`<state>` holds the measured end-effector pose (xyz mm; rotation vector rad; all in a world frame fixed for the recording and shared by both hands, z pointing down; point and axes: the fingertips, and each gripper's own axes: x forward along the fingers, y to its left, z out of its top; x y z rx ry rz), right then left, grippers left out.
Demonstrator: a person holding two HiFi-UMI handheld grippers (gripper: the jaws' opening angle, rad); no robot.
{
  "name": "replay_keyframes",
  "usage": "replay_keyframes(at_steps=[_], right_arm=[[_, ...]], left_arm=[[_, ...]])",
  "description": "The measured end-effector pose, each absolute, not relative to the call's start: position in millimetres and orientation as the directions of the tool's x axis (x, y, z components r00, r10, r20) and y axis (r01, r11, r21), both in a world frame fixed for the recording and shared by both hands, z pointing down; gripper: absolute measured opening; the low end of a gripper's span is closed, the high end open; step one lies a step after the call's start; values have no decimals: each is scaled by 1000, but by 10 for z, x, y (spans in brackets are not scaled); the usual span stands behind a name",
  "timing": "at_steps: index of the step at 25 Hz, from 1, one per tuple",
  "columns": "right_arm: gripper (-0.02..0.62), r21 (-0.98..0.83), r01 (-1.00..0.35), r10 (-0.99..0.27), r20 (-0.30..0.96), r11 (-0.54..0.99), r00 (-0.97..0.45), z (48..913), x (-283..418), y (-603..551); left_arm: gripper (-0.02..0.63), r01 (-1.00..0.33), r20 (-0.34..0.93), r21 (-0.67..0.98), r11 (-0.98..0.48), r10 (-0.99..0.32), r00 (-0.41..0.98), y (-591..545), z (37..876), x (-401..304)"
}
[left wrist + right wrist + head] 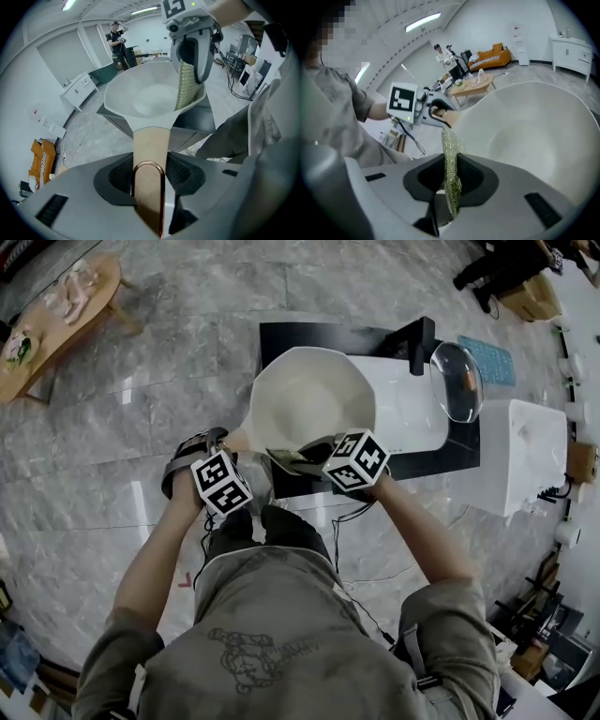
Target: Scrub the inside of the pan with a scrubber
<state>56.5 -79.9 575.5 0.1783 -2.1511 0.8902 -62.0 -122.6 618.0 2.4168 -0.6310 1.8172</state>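
A white pan (309, 399) with a tan handle (150, 150) is held tilted above the counter. My left gripper (149, 183) is shut on the handle, whose copper hanging loop (149, 165) shows between the jaws. My right gripper (451, 187) is shut on a flat yellow-green scrubber (451, 164). The scrubber (187, 86) hangs over the pan's near rim, its tip inside the bowl (529, 136). In the head view both marker cubes sit at the pan's near edge, the left gripper (225, 479) by the handle and the right gripper (352, 460) by the rim.
Under the pan is a black counter (281, 334) with a white sink basin (412, 409) and a black tap (417, 343). A glass lid (457, 381) lies at the right. A white cabinet (530, 456) stands further right. People stand far off in the room (117, 40).
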Motion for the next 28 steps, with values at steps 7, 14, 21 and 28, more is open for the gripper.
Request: replay_keyframes(at_steps=[7, 14, 21, 28], right_arm=[[75, -599, -469, -130, 519, 649, -844, 5135, 382, -1123], [75, -408, -621, -474, 409, 669, -779, 4467, 544, -1463], [76, -233, -729, -678, 268, 644, -685, 3728, 757, -1498], [77, -58, -802, -793, 124, 594, -597, 3024, 966, -1365]], left_arm=[[216, -406, 907, -161, -899, -297, 298, -1187, 5945, -652], [216, -534, 816, -99, -840, -376, 440, -1233, 5319, -596], [211, -598, 672, -158, -786, -529, 518, -1369, 4555, -472], [101, -692, 425, -226, -685, -709, 563, -1540, 3715, -359]])
